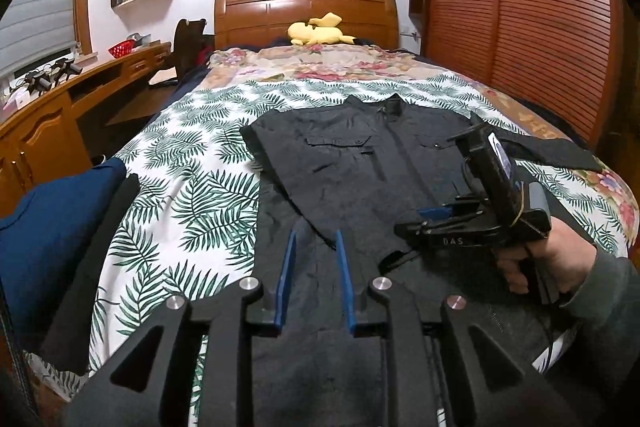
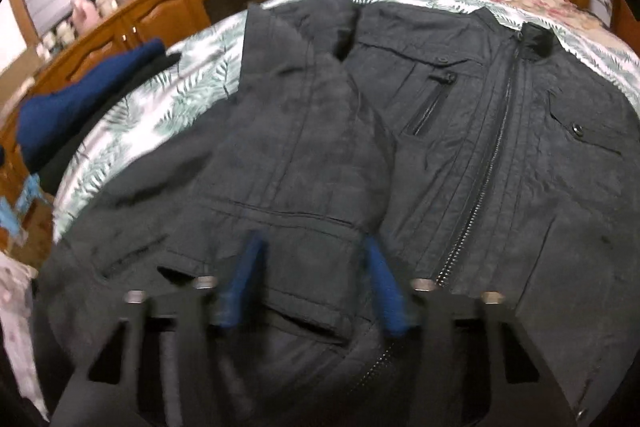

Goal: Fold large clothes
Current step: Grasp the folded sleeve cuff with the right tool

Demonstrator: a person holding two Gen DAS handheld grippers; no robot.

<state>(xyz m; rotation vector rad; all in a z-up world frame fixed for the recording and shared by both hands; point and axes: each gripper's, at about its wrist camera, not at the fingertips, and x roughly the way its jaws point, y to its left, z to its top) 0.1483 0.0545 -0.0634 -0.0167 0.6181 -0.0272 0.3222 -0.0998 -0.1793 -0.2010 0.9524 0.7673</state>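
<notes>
Two blue-fingered grippers, the left gripper (image 1: 314, 253) and the right gripper (image 2: 314, 259), hover slightly open and empty over the soft, limp black zippered jacket (image 2: 460, 131) at the bed's near edge, best pinched at hem.

a black jacket (image 1: 352, 155) lies flat on the leaf-print bedspread (image 1: 192, 195), collar toward the wooden headboard (image 1: 306, 15), one sleeve folded across its front. the left gripper (image 1: 316, 239) hovers over the jacket's lower part — blue fingers (image 1: 287, 267) slightly apart, nothing between them. to the right, a hand (image 1: 552, 263) holds the right gripper (image 1: 436, 214) just above the fabric. a yellow plush toy (image 1: 318, 31) rests near the headboard.
</notes>
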